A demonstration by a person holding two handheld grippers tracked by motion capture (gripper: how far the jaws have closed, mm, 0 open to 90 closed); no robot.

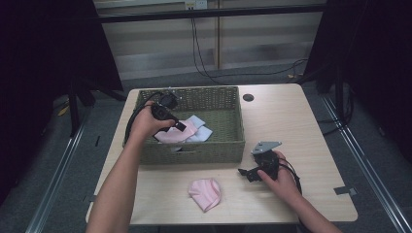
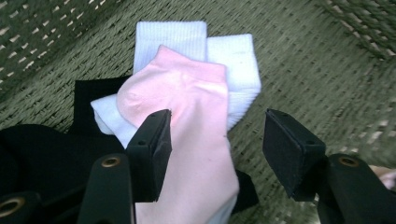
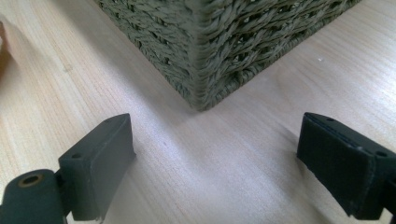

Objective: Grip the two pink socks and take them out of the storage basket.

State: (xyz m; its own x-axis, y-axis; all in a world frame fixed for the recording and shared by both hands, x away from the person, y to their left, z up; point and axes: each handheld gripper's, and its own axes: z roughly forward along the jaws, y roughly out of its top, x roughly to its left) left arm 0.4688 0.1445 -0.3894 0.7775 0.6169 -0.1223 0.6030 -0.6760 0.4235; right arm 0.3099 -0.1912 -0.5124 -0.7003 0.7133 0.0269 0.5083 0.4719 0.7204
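Left gripper view: pink sock (image 2: 196, 126) between parted jaws, against left jaw

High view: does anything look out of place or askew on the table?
One pink sock lies alone on the table in front of the woven basket, while another pink sock already lies in the basket on white socks. Nothing looks spilled or damaged.

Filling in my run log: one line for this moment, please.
left claw: open over pink sock in basket | right claw: open, on table
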